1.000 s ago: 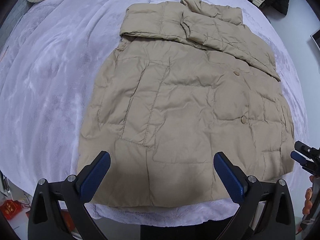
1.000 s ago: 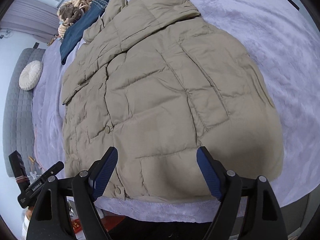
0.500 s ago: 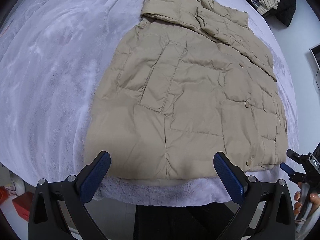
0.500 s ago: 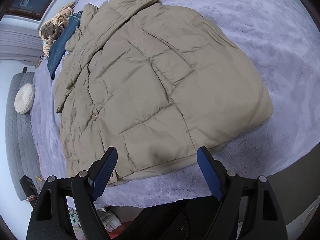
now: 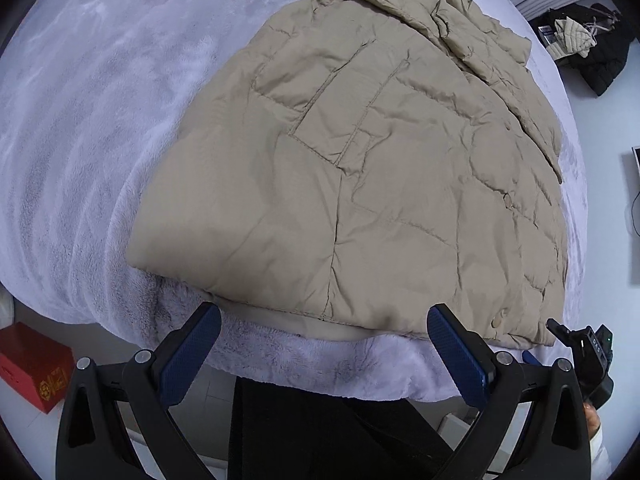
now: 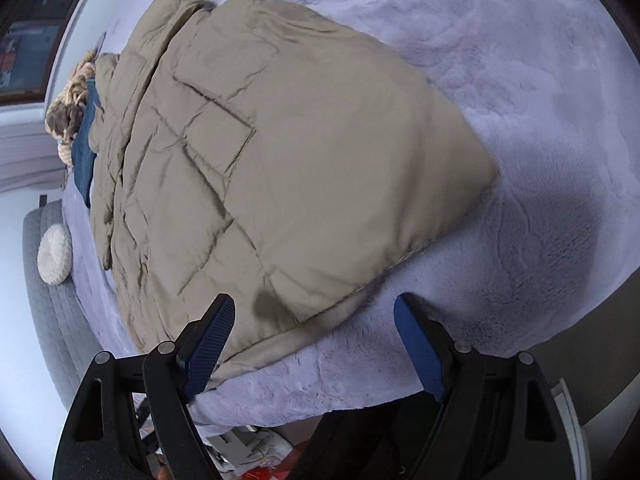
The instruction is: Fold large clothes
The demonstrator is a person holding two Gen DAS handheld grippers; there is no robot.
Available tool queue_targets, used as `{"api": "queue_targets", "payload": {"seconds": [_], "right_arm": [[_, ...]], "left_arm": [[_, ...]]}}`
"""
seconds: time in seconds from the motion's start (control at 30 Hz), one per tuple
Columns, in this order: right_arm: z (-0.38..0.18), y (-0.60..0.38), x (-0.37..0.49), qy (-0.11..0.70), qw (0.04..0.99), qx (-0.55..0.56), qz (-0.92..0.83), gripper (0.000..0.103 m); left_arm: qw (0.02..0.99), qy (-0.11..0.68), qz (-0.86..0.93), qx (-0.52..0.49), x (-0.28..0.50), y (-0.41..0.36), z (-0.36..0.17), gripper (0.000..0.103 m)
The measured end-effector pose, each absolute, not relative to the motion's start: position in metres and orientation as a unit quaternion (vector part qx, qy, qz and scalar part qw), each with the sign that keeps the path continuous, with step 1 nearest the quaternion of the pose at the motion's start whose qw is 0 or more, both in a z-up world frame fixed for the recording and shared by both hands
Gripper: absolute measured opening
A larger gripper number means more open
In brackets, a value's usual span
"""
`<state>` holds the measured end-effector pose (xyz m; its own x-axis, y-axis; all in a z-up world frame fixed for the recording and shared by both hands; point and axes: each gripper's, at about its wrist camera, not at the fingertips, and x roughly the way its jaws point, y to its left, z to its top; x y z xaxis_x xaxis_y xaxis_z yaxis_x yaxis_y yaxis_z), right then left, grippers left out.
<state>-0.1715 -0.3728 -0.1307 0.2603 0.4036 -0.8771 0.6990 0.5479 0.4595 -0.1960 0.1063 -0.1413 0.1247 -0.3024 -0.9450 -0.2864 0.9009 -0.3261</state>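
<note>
A beige quilted jacket (image 5: 360, 168) lies flat on a bed covered with a pale lilac fleece blanket (image 5: 100, 120), its hem near the bed's front edge and its collar at the far end. The left gripper (image 5: 324, 344) hangs just off the bed edge, in front of the hem, fingers spread wide and holding nothing. The right gripper (image 6: 316, 336) sits low at the jacket's other hem corner, also spread apart and empty, its left finger (image 6: 208, 344) close over the hem; whether it touches is unclear. Folded blue jeans (image 6: 84, 148) lie beyond the collar. A round white cushion (image 6: 55, 249) rests on a grey quilted surface, and a red box (image 5: 32, 364) sits on the floor
</note>
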Motion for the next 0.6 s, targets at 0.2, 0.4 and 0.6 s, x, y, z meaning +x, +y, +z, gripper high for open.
{"api": "queue_targets", "payload": {"seconds": [0.2,0.4,0.6], "right_arm": [[-0.134,-0.376,-0.163,0.547,0.658,0.507,-0.106,0.084],[-0.129,-0.365,-0.15,0.51,0.667,0.539,-0.066,0.084],[-0.132,-0.371,-0.156,0.495,0.657,0.565,-0.069,0.084]], "left_arm": [[0.706,0.663,-0.005,-0.247,-0.206,0.113,-0.151,0.103],[0.685,0.662,-0.014,-0.304,-0.214,0.132,-0.169,0.103],[0.687,0.628,-0.011,-0.366,-0.198,0.142,-0.177,0.103]]}}
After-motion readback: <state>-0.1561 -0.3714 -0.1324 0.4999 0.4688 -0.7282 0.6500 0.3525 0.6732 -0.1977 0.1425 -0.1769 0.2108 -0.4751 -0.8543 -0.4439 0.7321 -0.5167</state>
